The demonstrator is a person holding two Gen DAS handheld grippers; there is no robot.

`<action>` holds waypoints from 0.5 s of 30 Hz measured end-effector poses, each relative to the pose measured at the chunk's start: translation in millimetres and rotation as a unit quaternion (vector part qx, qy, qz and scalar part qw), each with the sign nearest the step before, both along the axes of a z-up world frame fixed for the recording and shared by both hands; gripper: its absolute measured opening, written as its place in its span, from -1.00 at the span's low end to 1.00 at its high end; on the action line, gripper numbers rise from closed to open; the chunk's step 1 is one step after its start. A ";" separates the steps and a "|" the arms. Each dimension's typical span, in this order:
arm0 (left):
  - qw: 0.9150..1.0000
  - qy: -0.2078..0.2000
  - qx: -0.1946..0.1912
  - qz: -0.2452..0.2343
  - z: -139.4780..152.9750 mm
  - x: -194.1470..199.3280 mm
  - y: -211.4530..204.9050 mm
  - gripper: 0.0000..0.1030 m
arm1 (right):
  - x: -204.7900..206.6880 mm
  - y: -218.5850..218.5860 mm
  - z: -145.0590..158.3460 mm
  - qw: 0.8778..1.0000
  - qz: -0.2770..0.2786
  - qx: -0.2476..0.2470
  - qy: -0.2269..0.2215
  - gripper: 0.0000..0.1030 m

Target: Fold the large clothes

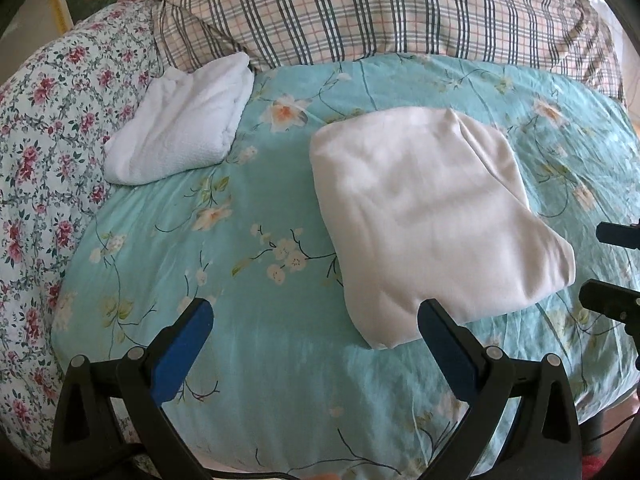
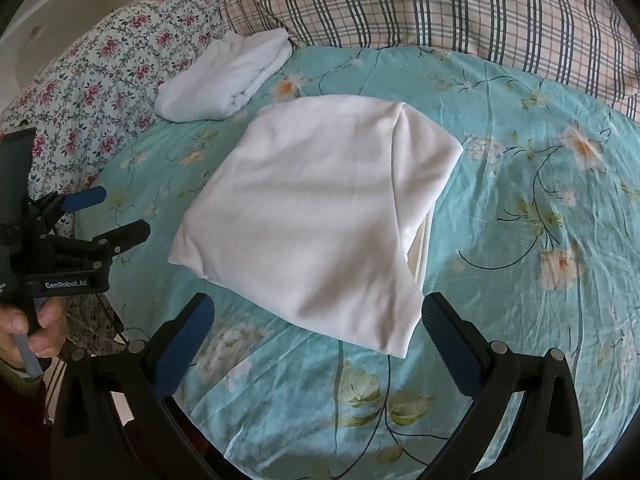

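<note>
A large white garment [image 1: 432, 208] lies folded into a thick rectangle on the turquoise floral bedspread [image 1: 260, 208]; it also shows in the right wrist view [image 2: 320, 216]. My left gripper [image 1: 316, 312] is open and empty, held above the bed at the garment's near left corner. My right gripper [image 2: 318, 312] is open and empty, held just before the garment's near edge. The right gripper's fingers [image 1: 612, 236] show at the right edge of the left wrist view. The left gripper [image 2: 116, 216] shows open at the left of the right wrist view.
A second folded white cloth [image 1: 180, 128] lies at the back left, also seen in the right wrist view [image 2: 228, 76]. A plaid pillow [image 1: 380, 8] lies along the back. A rose-print quilt [image 1: 48, 140] is bunched on the left.
</note>
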State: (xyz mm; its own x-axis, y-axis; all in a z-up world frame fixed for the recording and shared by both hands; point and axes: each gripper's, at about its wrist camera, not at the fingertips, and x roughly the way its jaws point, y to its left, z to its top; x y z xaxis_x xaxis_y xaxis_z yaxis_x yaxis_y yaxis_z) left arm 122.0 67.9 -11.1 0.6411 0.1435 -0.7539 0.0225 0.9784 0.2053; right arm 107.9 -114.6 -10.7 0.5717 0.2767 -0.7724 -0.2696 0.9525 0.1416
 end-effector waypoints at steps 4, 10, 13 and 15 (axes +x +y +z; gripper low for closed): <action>1.000 0.002 -0.001 0.000 0.4 1.8 0.5 0.99 | 0.9 0.8 1.0 1.000 -0.001 0.000 -0.001 1.00; 1.000 0.001 -0.003 -0.002 1.3 3.4 -0.6 0.99 | 4.9 0.8 3.7 1.000 0.000 -0.003 -0.001 1.00; 1.000 0.002 -0.007 -0.003 1.9 4.1 -1.2 0.99 | 5.3 1.0 3.9 1.000 0.000 -0.003 -0.001 1.00; 1.000 0.003 -0.008 -0.004 2.0 5.0 -1.3 0.99 | 6.0 0.9 4.0 1.000 0.000 -0.003 0.001 1.00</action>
